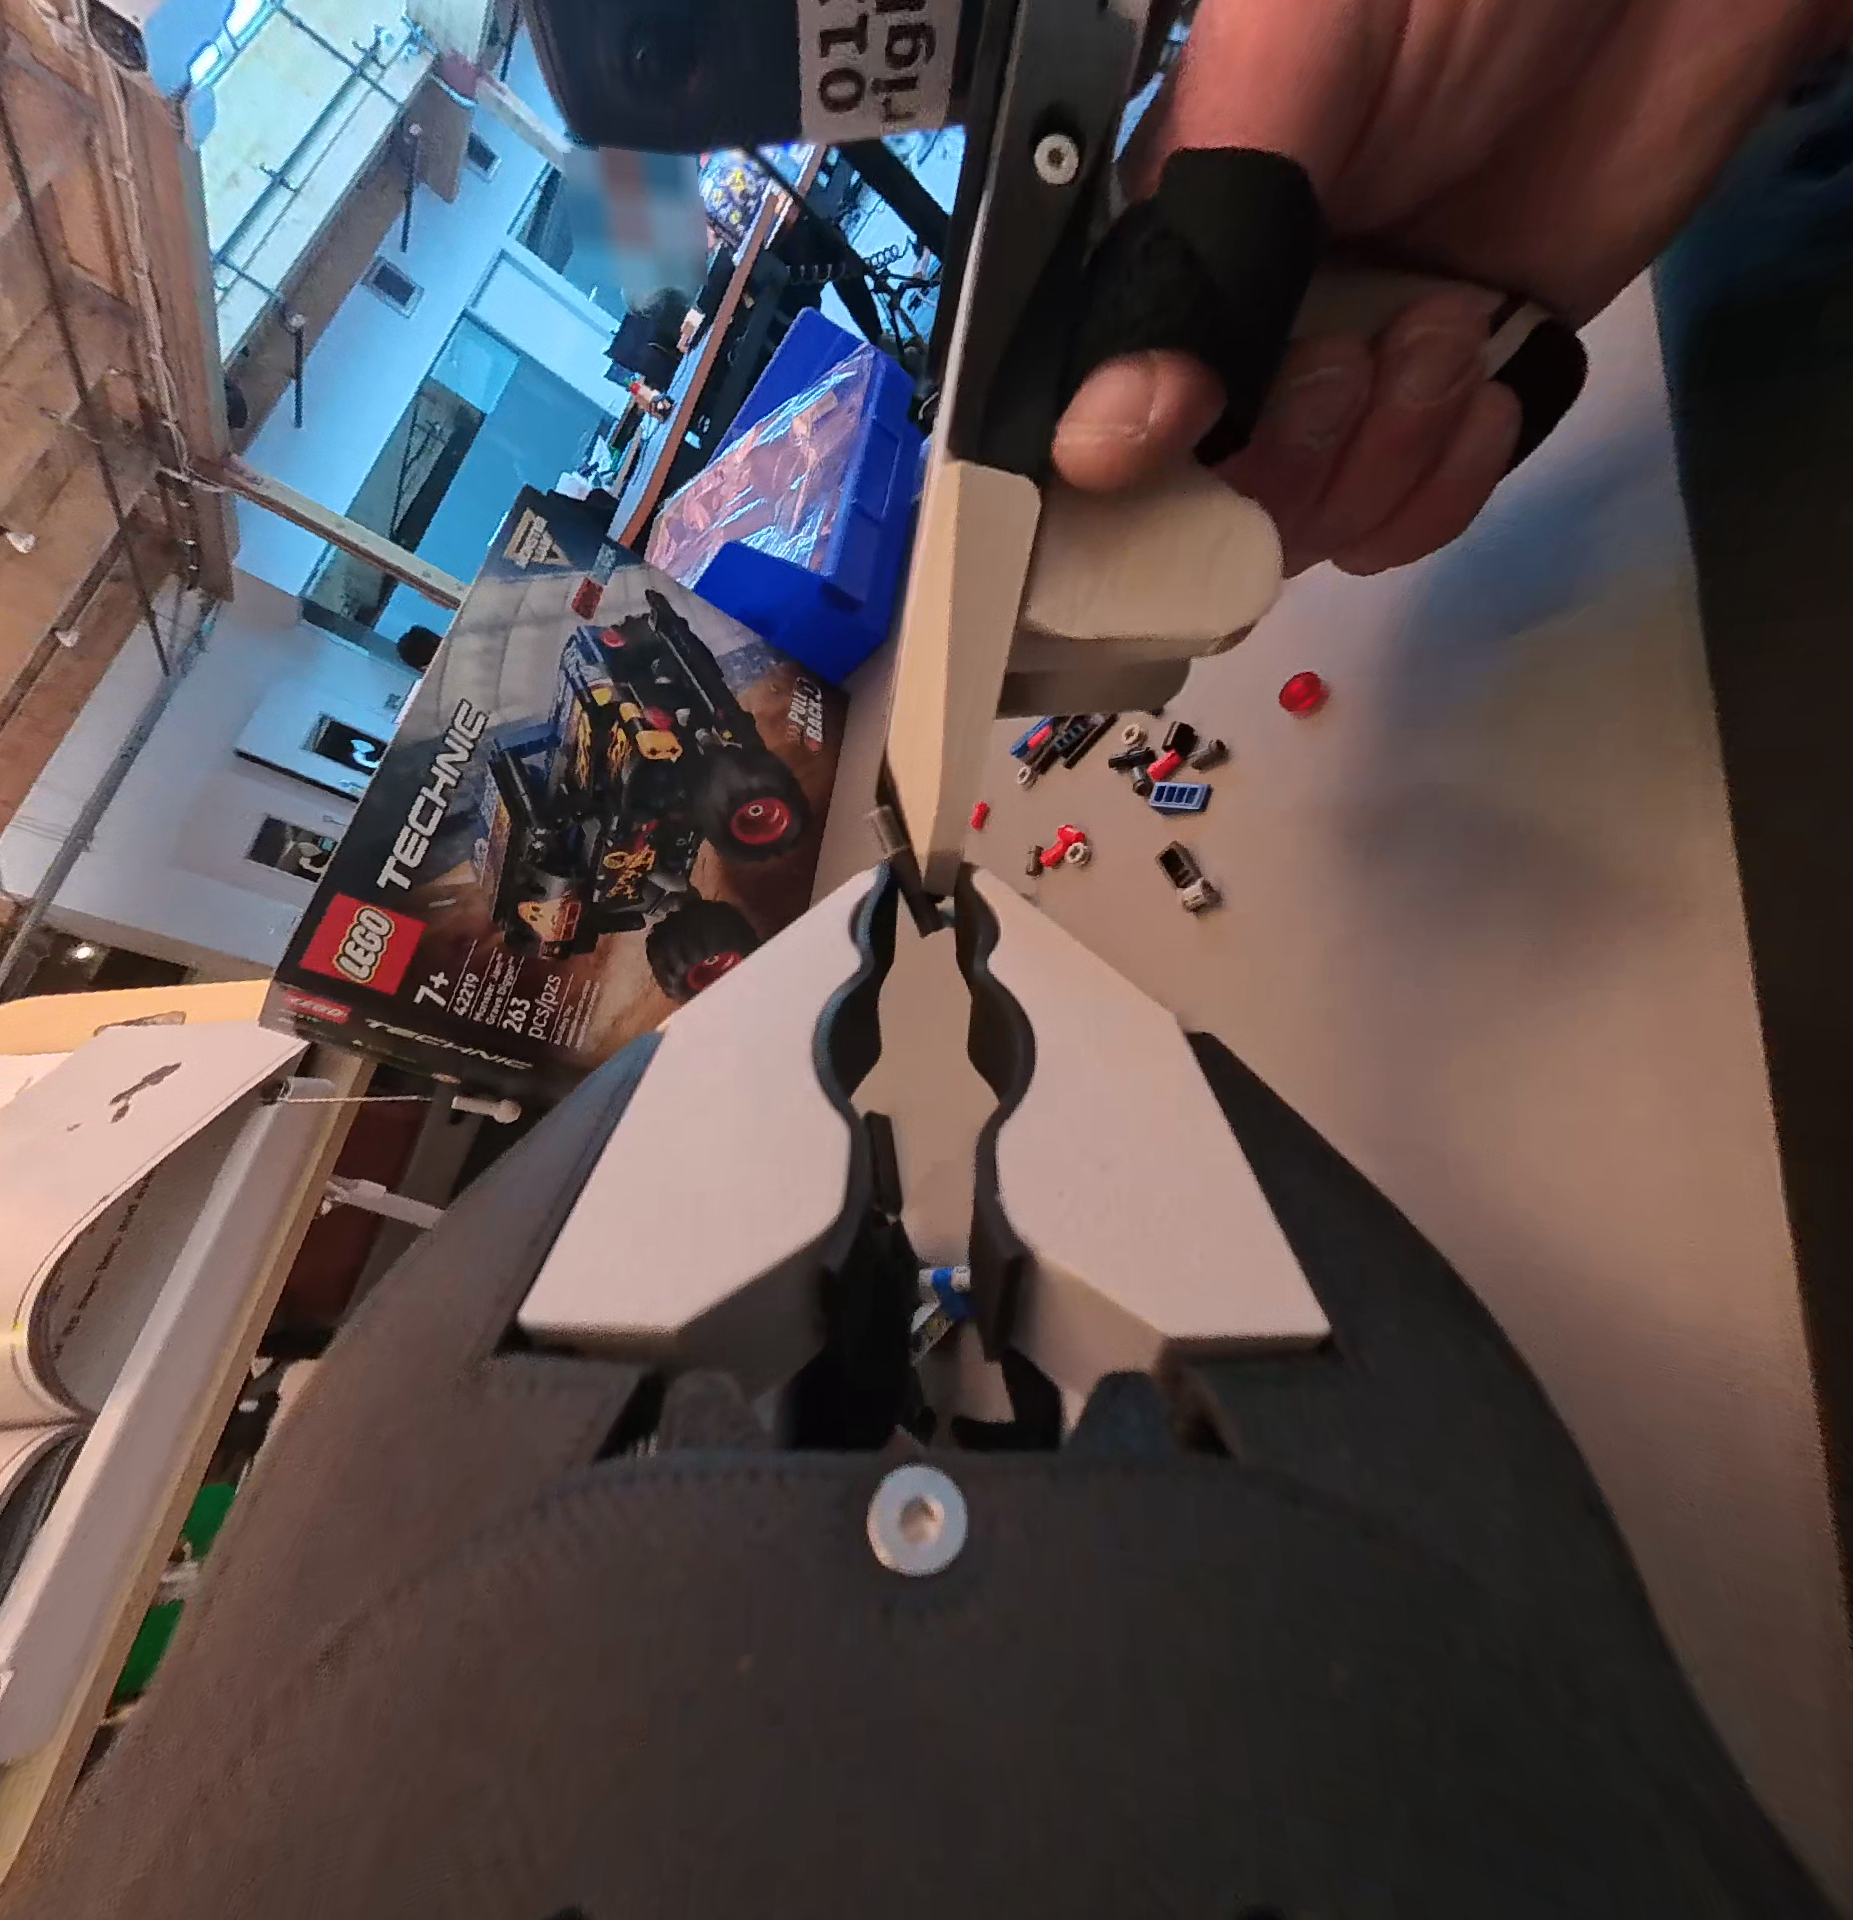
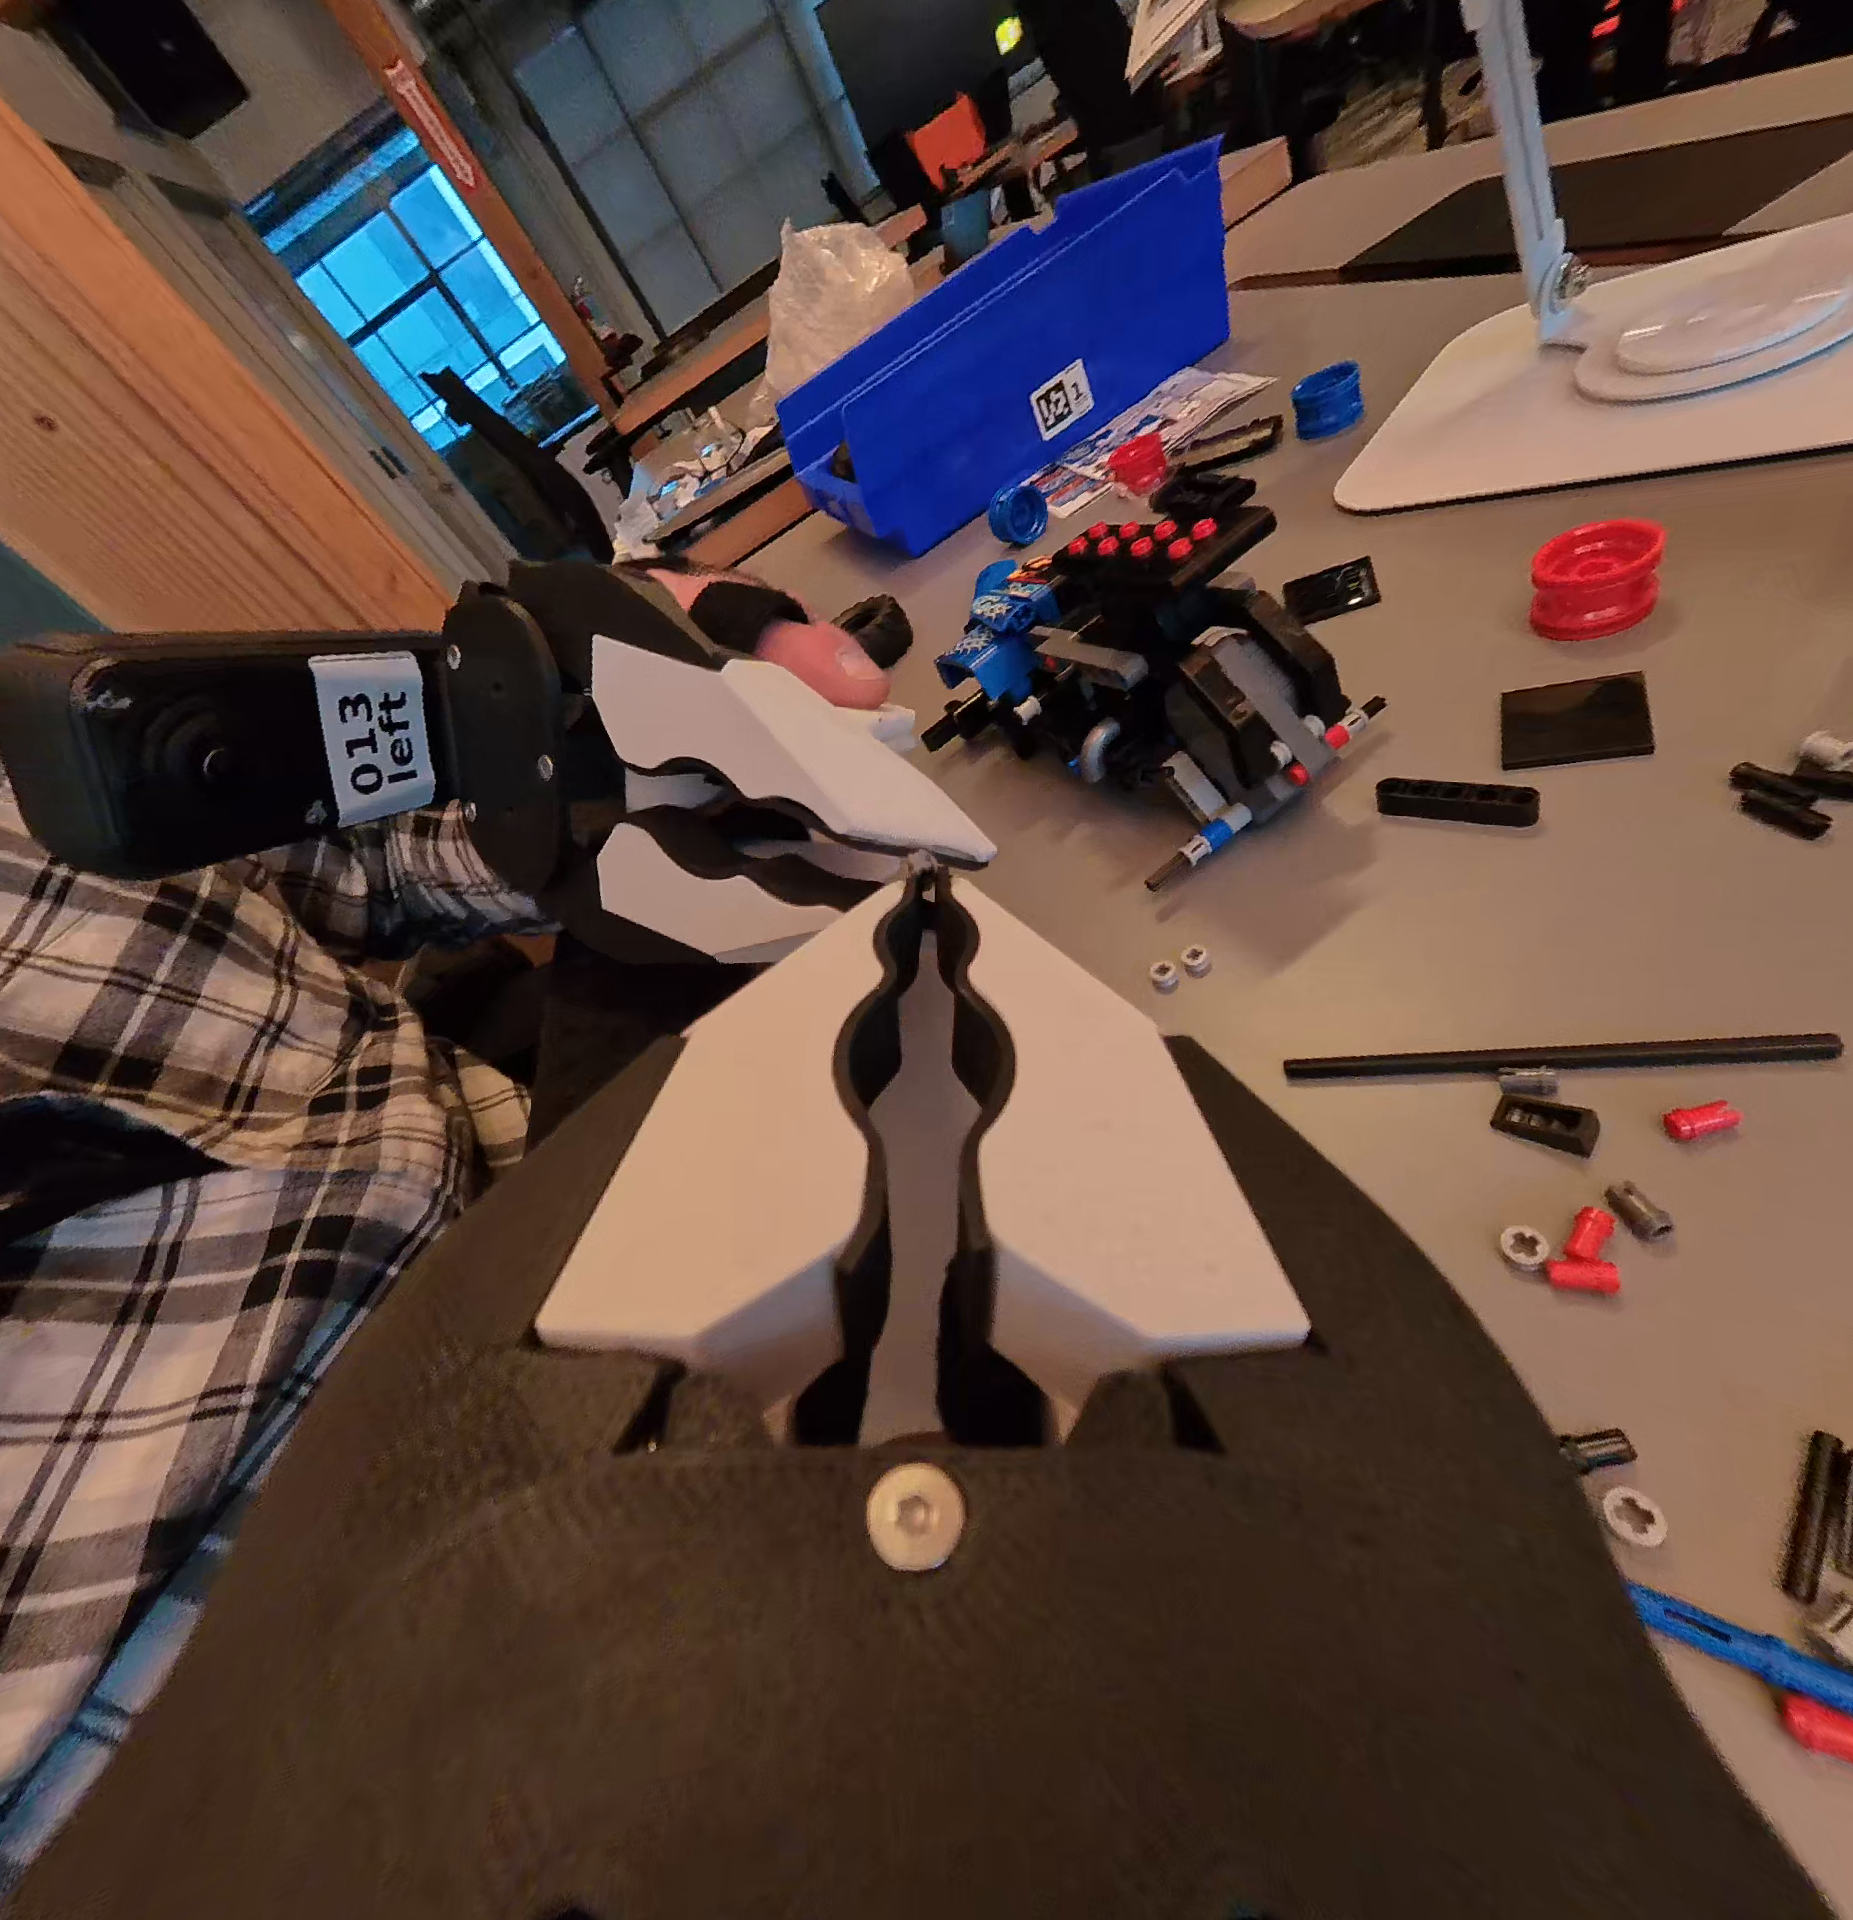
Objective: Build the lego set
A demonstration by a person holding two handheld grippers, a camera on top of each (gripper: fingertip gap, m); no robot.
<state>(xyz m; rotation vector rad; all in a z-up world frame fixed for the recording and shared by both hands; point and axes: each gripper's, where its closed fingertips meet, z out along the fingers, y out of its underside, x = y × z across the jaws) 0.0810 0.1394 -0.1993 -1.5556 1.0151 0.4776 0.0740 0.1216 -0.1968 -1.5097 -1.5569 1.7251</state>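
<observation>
Meeting tip to tip above the bench [image 2: 1421, 935], the left gripper [image 1: 927, 899] and right gripper [image 2: 930, 881] are both clenched on one small black axle [image 1: 920, 902]; the half-built truck [image 2: 1140, 675] lies beyond.

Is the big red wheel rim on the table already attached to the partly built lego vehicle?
No: in the right wrist view the red wheel rim lies alone on the table, apart from the partly built vehicle.

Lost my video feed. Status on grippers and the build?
Left gripper and right gripper tip to tip, both pinching one small dark pin. Half-built truck sits untouched on table. Nothing blocking.
</observation>
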